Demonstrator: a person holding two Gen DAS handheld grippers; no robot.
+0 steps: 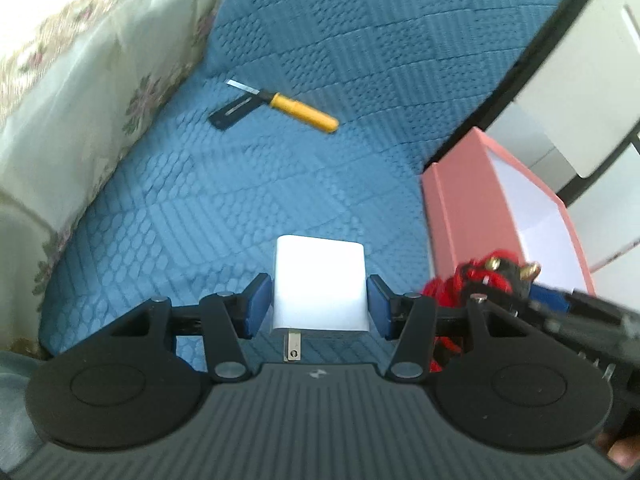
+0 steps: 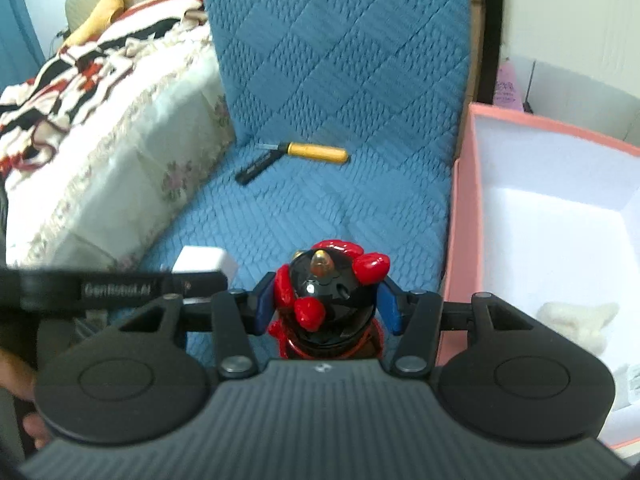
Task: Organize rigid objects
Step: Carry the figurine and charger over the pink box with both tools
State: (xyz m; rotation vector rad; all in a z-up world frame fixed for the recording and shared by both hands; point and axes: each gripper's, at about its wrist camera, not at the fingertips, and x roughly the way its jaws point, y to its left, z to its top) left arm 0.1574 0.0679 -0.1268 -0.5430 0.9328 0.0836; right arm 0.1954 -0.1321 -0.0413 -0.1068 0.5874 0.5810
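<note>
My left gripper is shut on a white plug adapter, its metal prong pointing back at the camera, held above the blue quilted seat. My right gripper is shut on a red and black figurine. The figurine also shows at the right of the left wrist view, and the adapter at the left of the right wrist view. A yellow-handled knife with a black sheath lies further back on the seat; it also shows in the right wrist view.
A pink box with a white inside stands at the right and holds a white fluffy item. A floral cushion lies along the left. A striped blanket lies beyond it. White furniture stands far right.
</note>
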